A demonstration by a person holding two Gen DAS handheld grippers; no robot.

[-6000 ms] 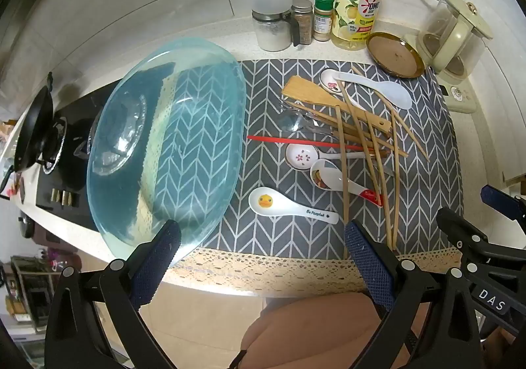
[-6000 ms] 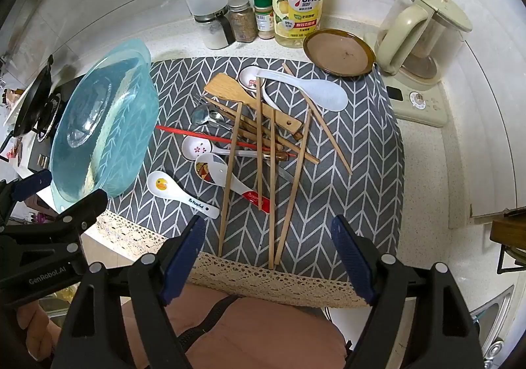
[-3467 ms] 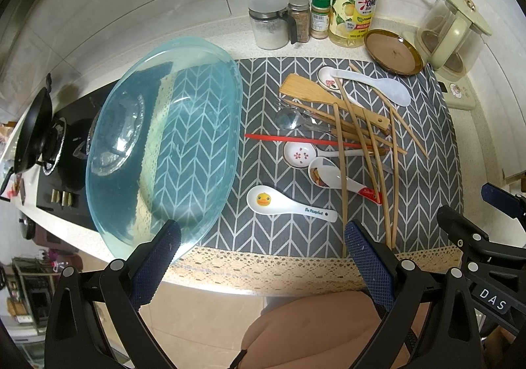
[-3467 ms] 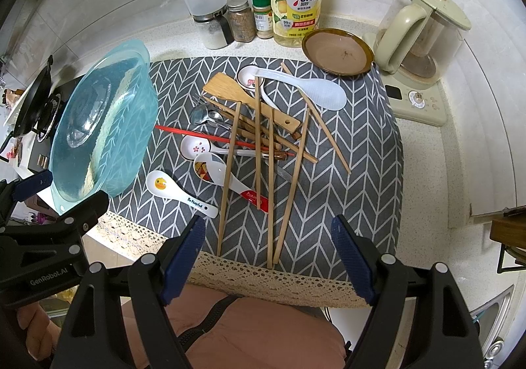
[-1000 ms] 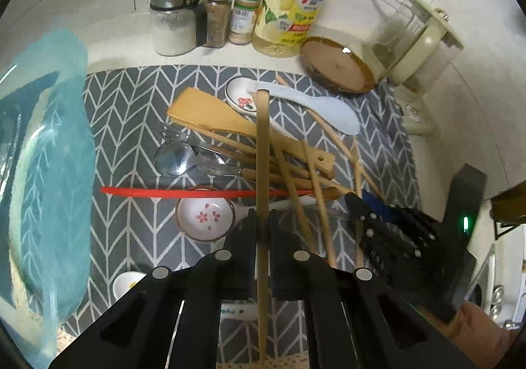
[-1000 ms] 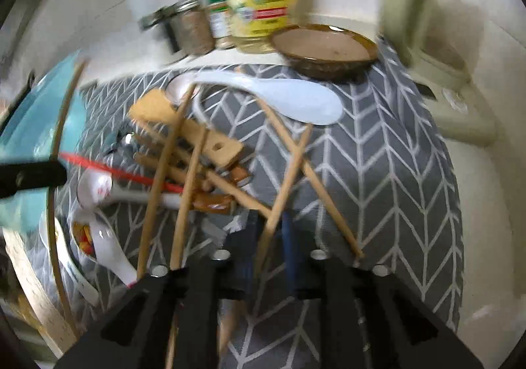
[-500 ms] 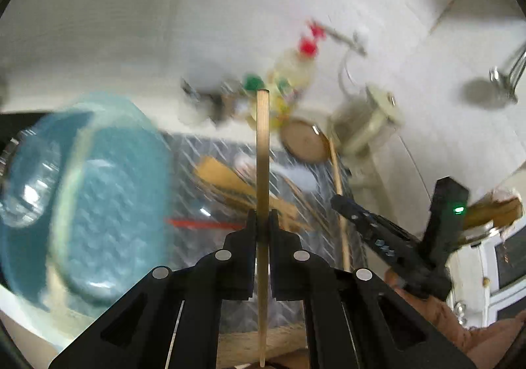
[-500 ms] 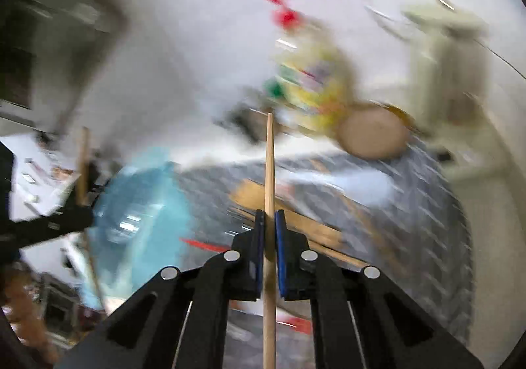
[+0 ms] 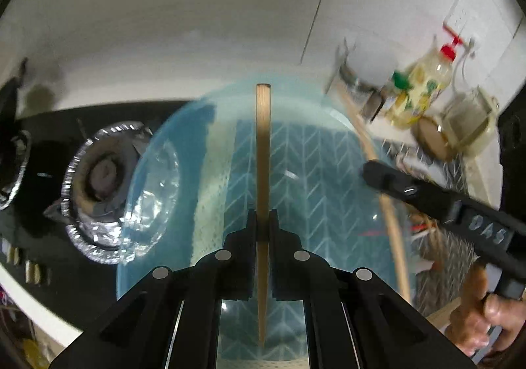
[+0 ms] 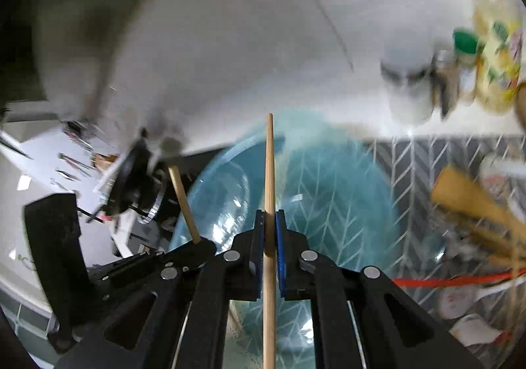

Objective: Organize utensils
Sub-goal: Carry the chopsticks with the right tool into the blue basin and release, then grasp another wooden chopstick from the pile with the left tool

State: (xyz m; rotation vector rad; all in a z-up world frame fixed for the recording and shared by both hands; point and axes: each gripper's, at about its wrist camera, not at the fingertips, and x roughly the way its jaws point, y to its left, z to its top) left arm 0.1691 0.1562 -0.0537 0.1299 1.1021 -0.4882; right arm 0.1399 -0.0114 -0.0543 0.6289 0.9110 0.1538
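Note:
My left gripper [image 9: 262, 221] is shut on a wooden chopstick [image 9: 263, 152] and holds it above the clear blue glass bowl [image 9: 315, 178]. My right gripper [image 10: 270, 221] is shut on a second wooden chopstick [image 10: 269, 171], also over the bowl [image 10: 328, 191]. The right gripper [image 9: 427, 194] and its chopstick [image 9: 391, 224] show at the right of the left wrist view. The left gripper [image 10: 194, 247] with its chopstick [image 10: 184, 204] shows at the left of the right wrist view. The remaining utensils [image 10: 476, 204] lie blurred on the grey chevron mat [image 10: 417, 158].
A gas stove burner [image 9: 102, 184] is left of the bowl. A dish soap bottle [image 9: 424, 86], spice jars [image 10: 463, 66], a brown saucer [image 9: 430, 138] and a kettle [image 9: 470, 122] stand along the tiled wall. A hand [image 9: 476, 309] holds the right gripper.
Both grippers closed on chopsticks from the pile, lifted them and swung left; they are now over the blue bowl. The views are motion-blurred.

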